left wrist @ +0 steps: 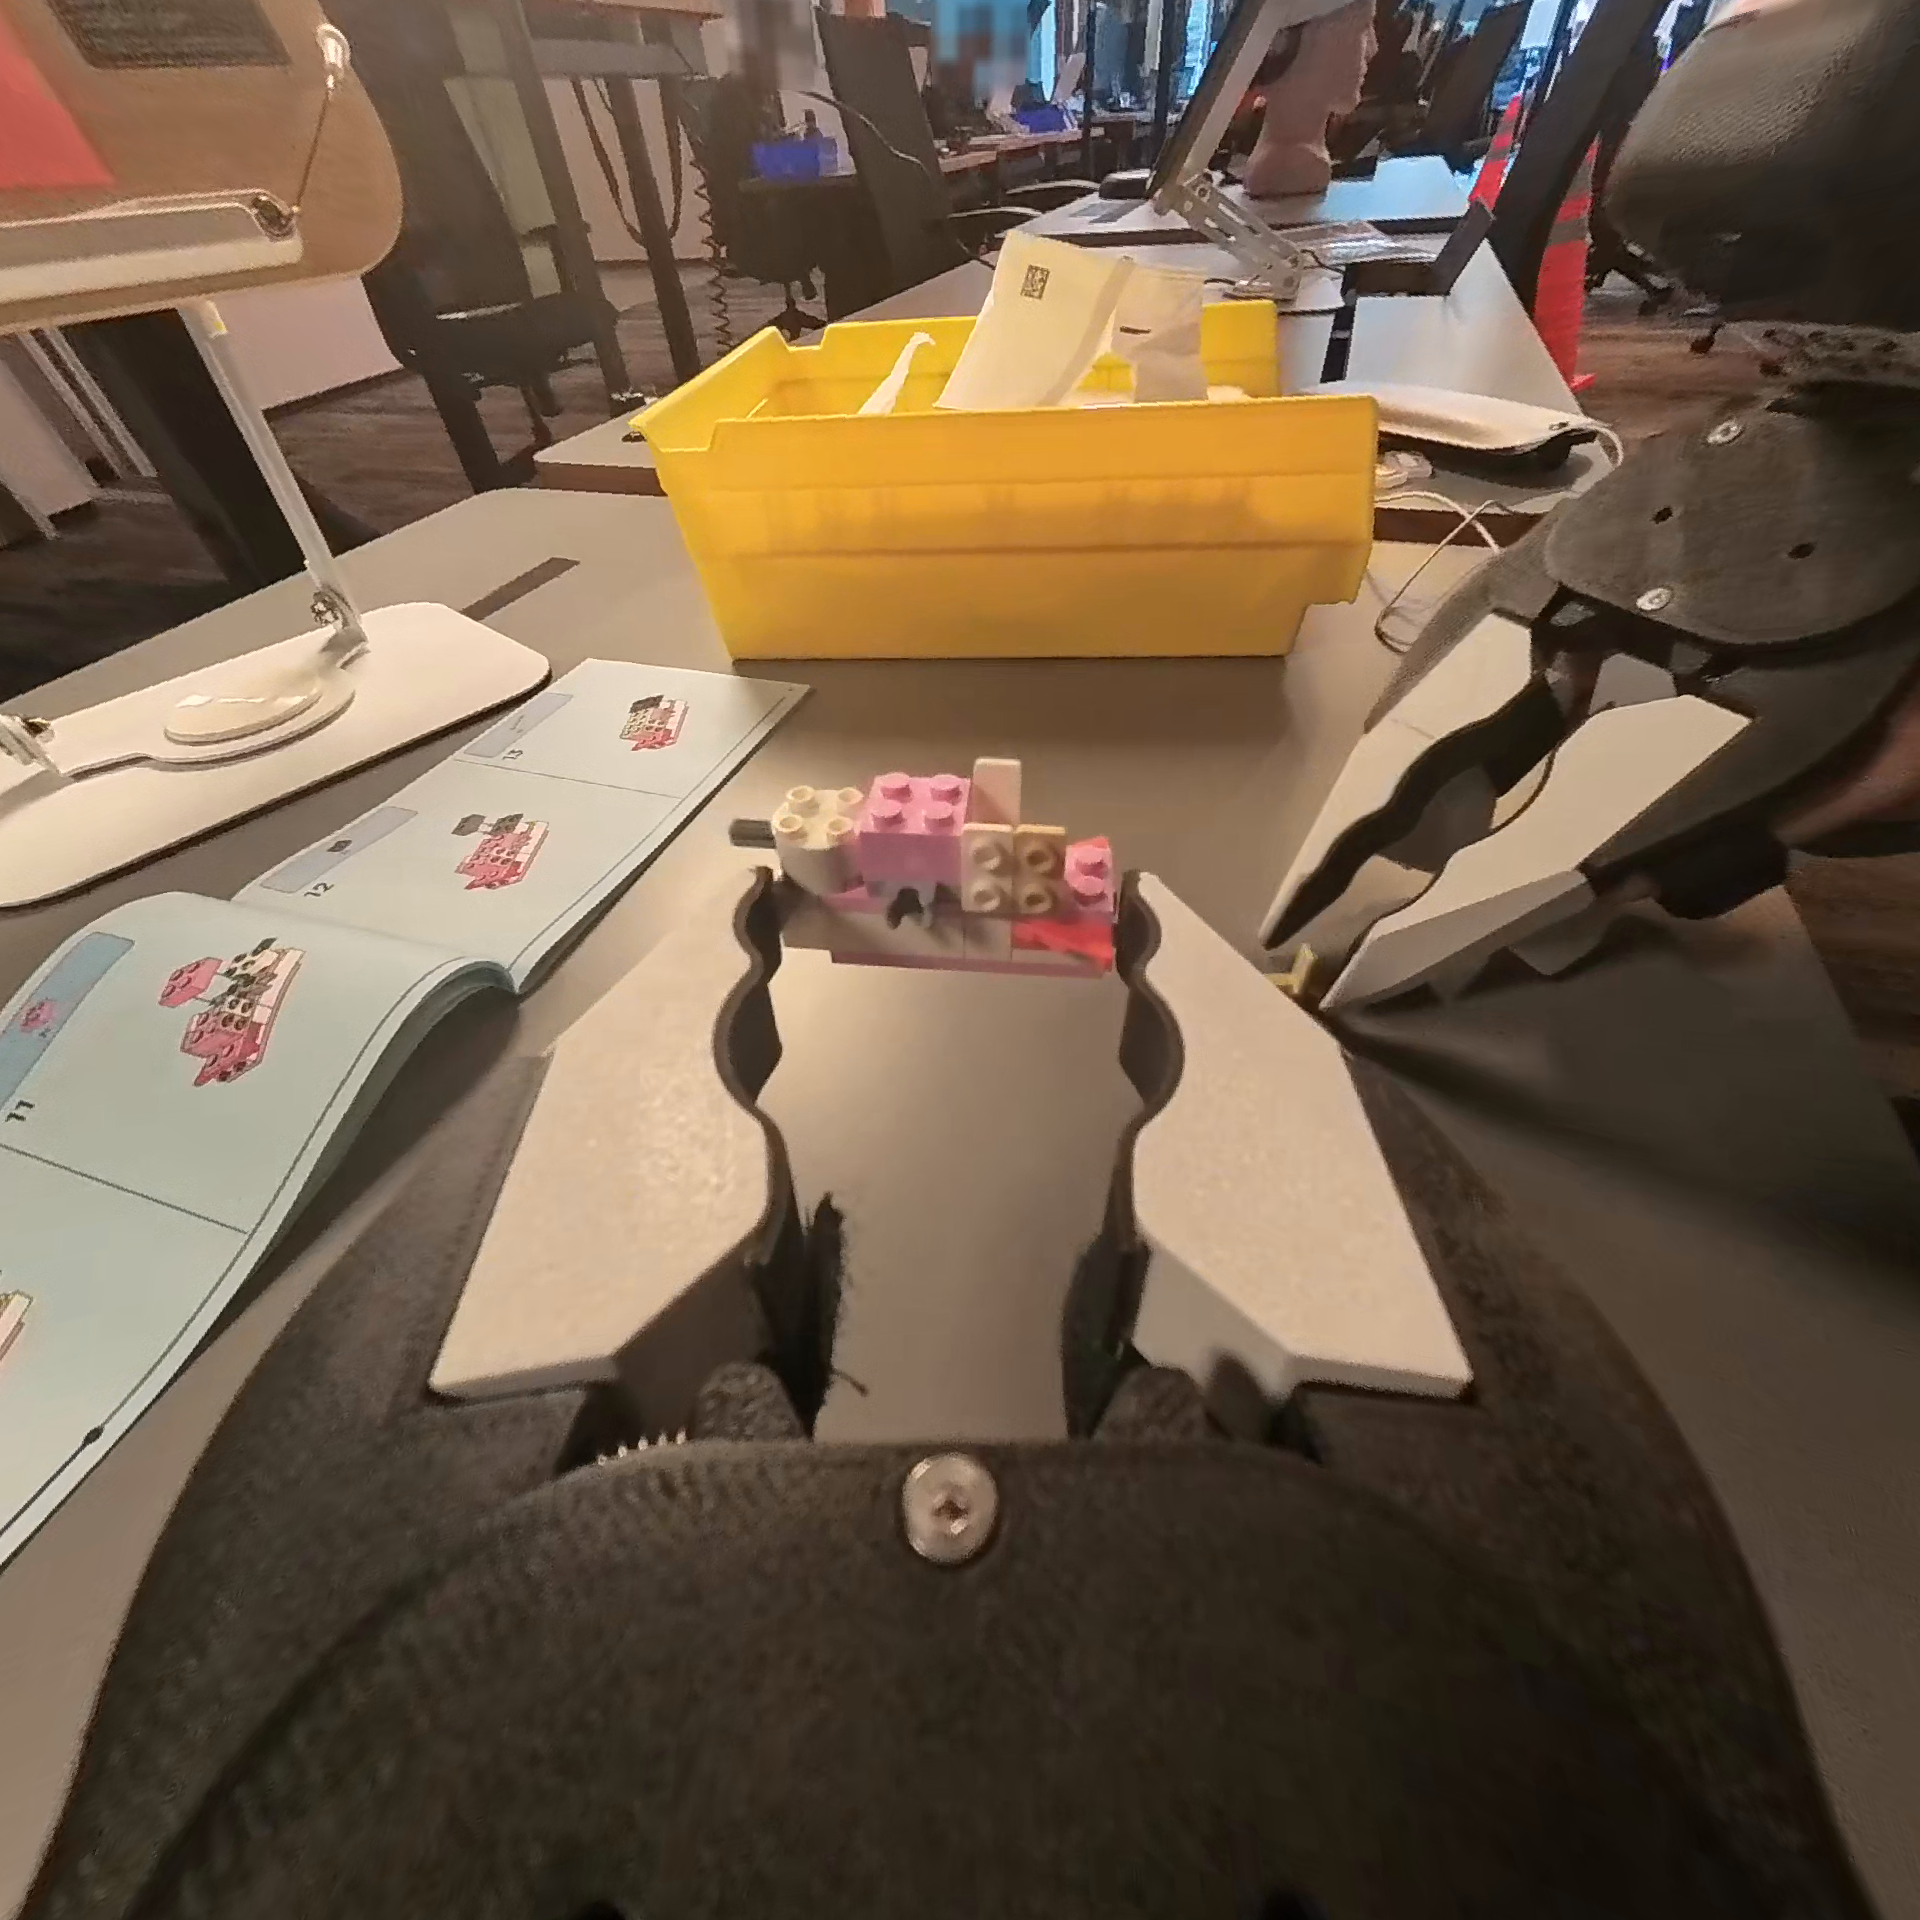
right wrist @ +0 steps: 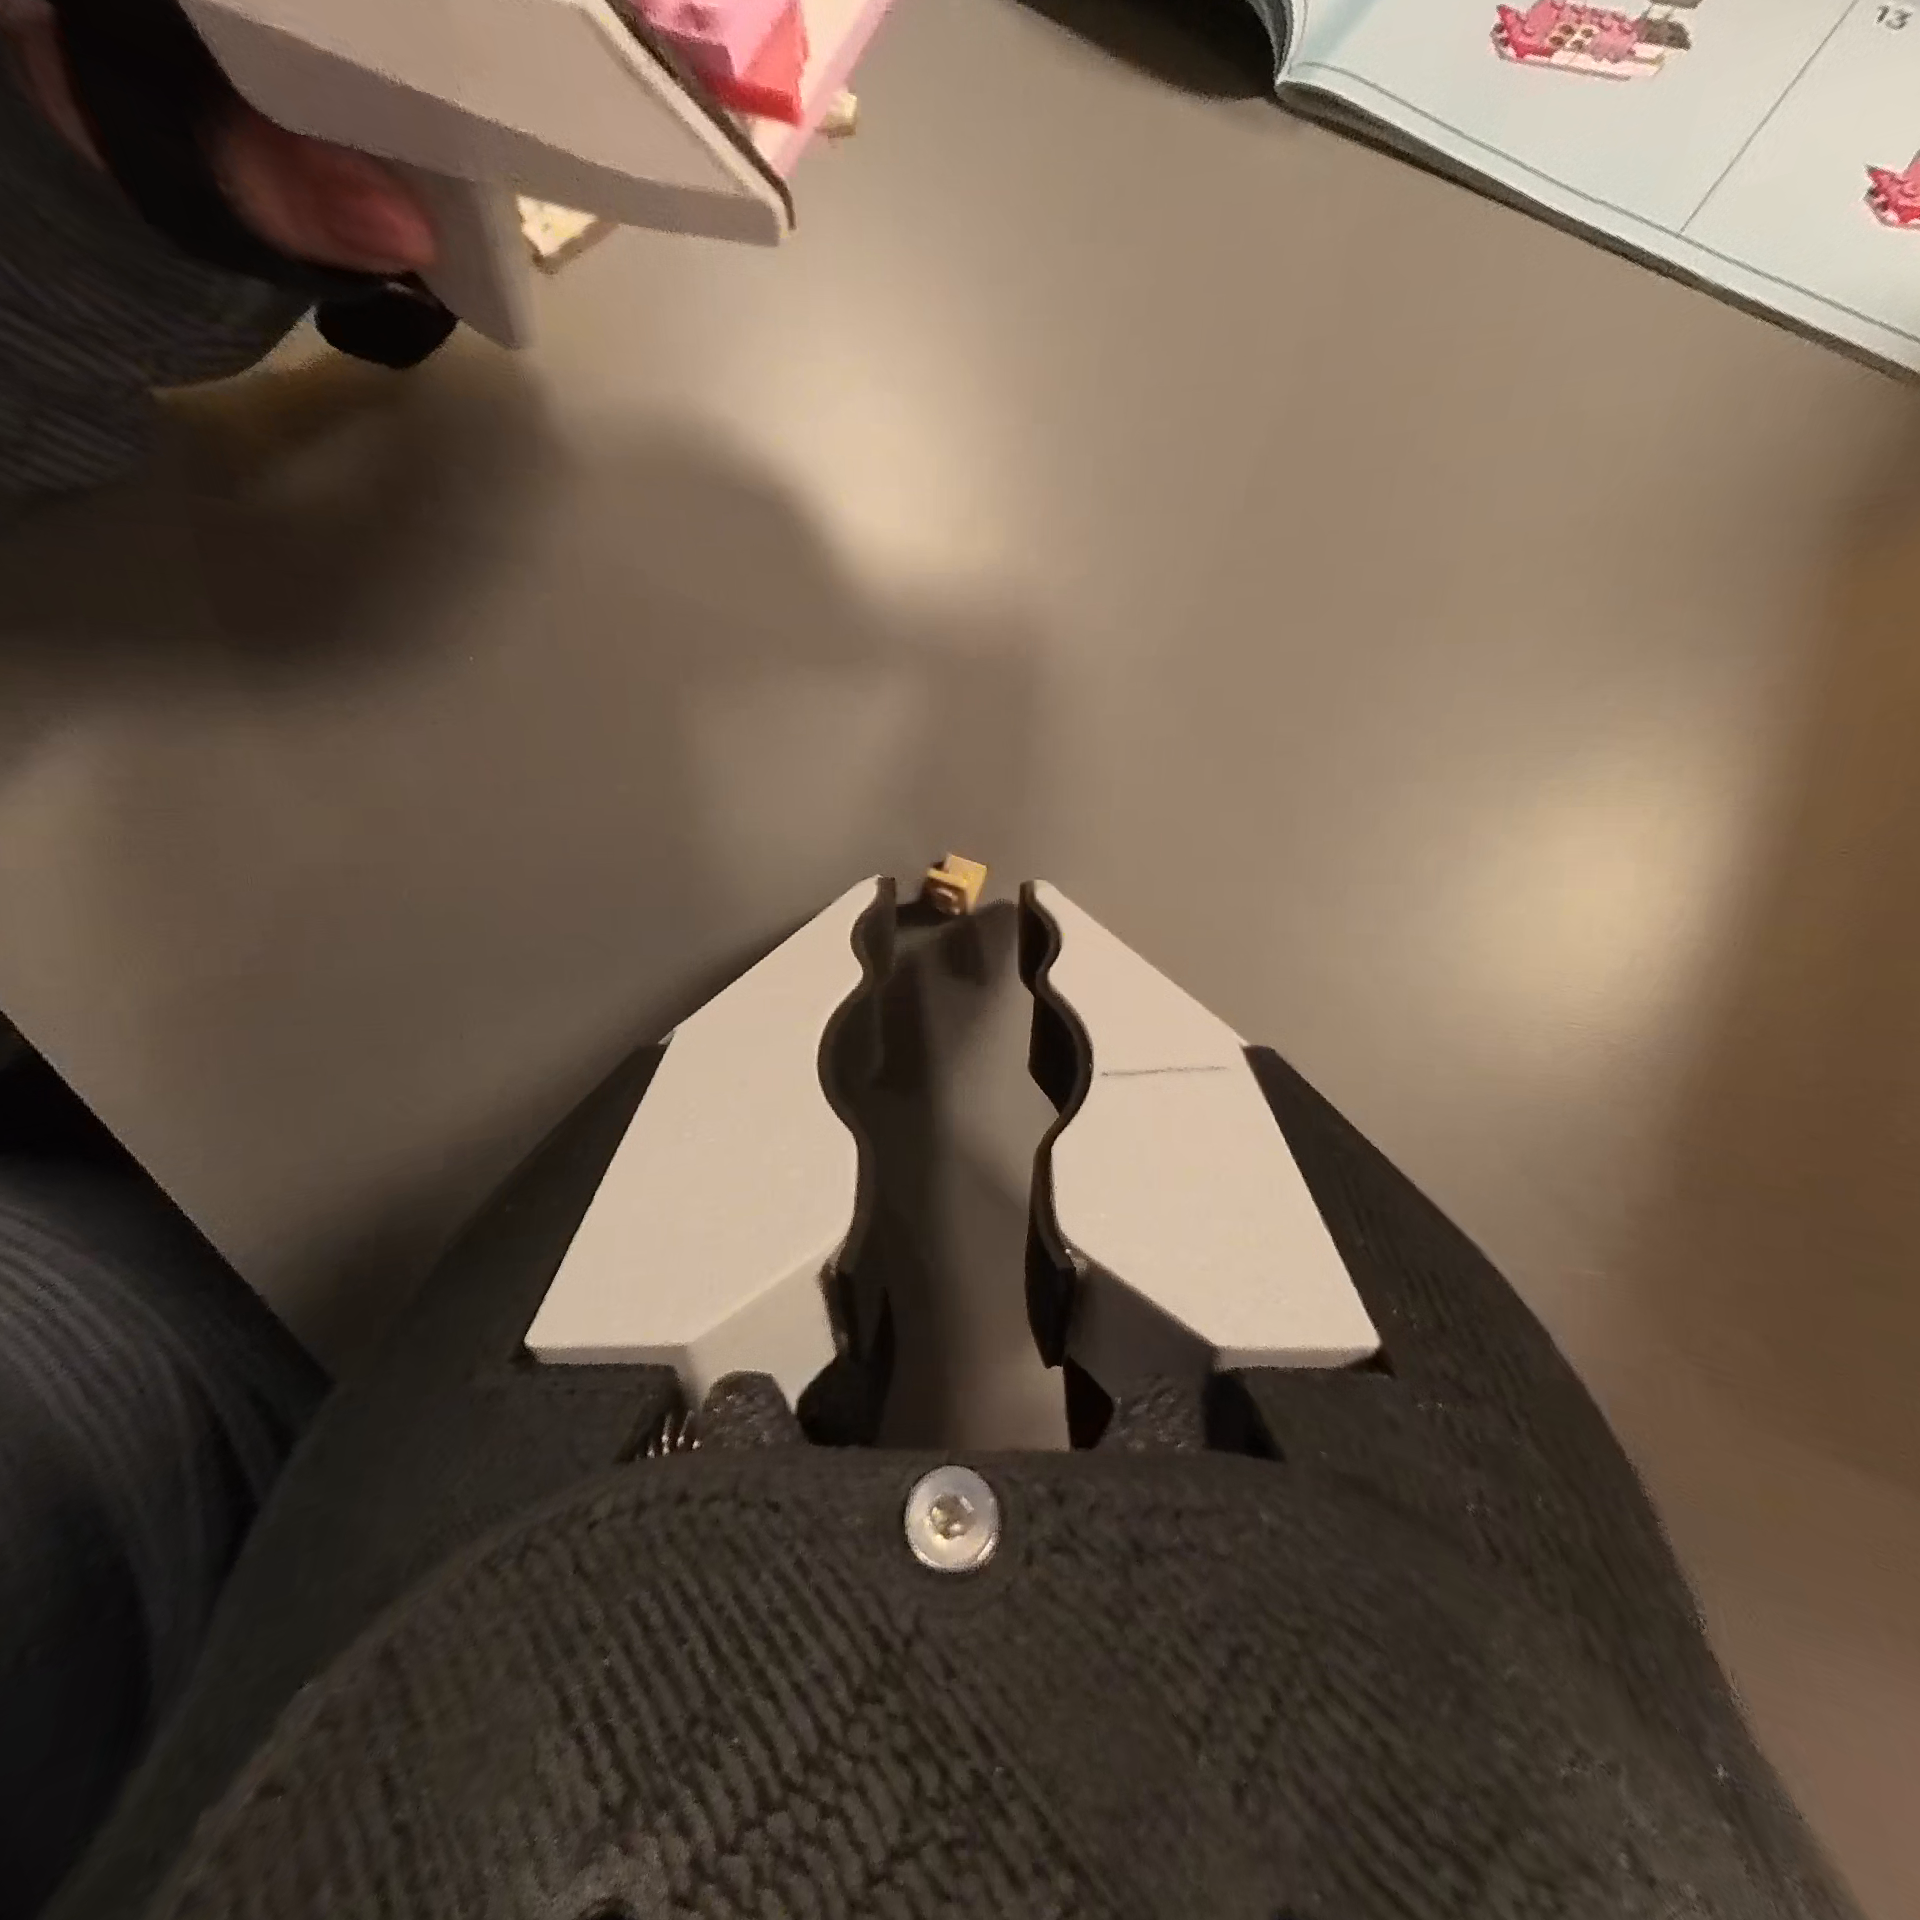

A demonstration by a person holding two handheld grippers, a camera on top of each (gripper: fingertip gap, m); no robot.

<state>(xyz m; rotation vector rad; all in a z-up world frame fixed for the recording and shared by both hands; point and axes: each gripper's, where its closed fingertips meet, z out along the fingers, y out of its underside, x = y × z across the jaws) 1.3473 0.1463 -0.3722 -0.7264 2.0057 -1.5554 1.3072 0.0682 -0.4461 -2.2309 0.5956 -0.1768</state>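
My left gripper (left wrist: 951, 896) is shut on a small brick model (left wrist: 914, 852) of pink, white, tan and red bricks. Its pads press on the model's two ends and hold it just above the grey table (left wrist: 1039, 727). The model also shows at the top left of the right wrist view (right wrist: 727, 42), beside a left finger (right wrist: 540, 125). My right gripper (right wrist: 956, 894) points down at the table with its jaws partly open. A tiny tan brick (right wrist: 958, 881) lies on the table between its tips, with a gap to each pad. The left wrist view shows the right gripper (left wrist: 1304, 971) close to the model's right.
An open instruction booklet (left wrist: 416, 883) lies on the table to the left, and shows in the right wrist view (right wrist: 1662, 156). A yellow bin (left wrist: 1018, 520) with white bags stands behind the model. A white lamp base (left wrist: 260, 707) sits far left.
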